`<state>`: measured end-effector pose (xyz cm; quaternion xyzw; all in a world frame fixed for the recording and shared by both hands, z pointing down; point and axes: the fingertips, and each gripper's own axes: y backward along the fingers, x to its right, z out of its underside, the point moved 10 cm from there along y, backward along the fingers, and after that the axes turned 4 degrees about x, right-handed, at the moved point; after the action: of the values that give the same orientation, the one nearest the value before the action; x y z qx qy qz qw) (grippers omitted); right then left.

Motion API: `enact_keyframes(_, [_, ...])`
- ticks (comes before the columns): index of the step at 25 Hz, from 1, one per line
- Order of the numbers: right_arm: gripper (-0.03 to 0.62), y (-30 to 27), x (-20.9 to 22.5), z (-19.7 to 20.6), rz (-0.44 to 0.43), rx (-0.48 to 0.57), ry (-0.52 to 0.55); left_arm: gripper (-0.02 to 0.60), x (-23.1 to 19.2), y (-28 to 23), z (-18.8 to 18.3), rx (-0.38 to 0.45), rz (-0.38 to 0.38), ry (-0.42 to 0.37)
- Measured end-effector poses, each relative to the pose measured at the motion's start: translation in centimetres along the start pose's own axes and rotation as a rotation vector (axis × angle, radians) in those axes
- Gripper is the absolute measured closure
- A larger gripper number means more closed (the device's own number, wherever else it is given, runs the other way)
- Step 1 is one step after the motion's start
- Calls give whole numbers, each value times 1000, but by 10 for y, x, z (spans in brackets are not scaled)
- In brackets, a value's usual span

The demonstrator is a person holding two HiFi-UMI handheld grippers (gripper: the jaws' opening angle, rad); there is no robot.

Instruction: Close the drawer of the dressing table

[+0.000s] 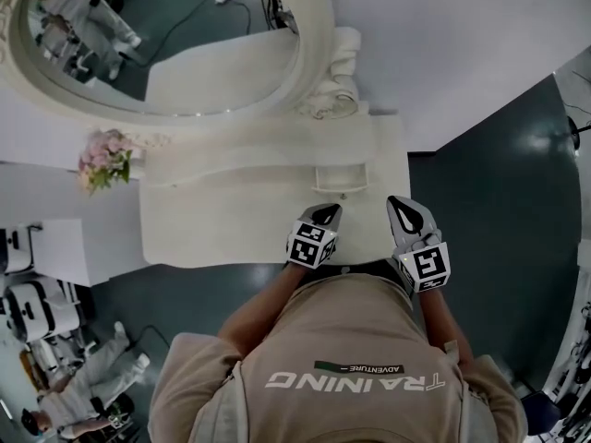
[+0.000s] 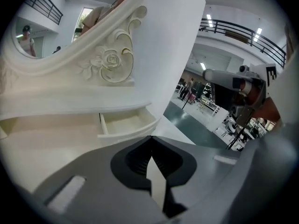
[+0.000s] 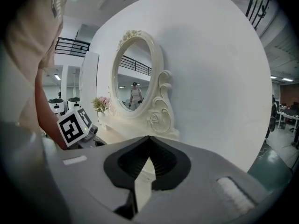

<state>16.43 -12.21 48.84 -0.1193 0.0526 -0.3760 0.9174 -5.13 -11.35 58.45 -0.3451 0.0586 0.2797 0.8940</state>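
Note:
The cream dressing table [image 1: 194, 233] has a small drawer [image 1: 342, 179] pulled open at its right end, under the carved mirror frame. In the left gripper view the open drawer [image 2: 125, 124] shows empty, just beyond my left gripper [image 2: 150, 137], whose jaws are shut with nothing between them. In the head view my left gripper [image 1: 328, 212] hovers just in front of the drawer, a little to its left. My right gripper [image 1: 399, 203] is to the right of the drawer near the table's right edge. Its jaws [image 3: 149, 137] are shut and empty.
An oval mirror [image 1: 157, 44] stands at the back of the table. A pink flower bouquet [image 1: 103, 160] stands at the table's left end. A white wall runs behind, and dark floor [image 1: 489, 229] lies to the right. A person [image 1: 83, 377] stands at lower left.

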Motion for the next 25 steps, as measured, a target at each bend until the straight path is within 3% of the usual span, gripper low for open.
enact_keyframes(5, [591,-7,11,10,-46,-7,-6,563,-10,-19,14,-78,-7,114])
enact_keyframes(10, [591,-10,25,25,-65,-62,-19,563,-23,-40,30,-131,-14,285])
enact_keyframes(15, [592,-18,32,24,-75,-55,-21,563,-27,-56,37,-192,6,344])
enact_keyframes(25, [591,-36,36,26,-93,-59,-36,563,-32,-71,37,-199,-13,433])
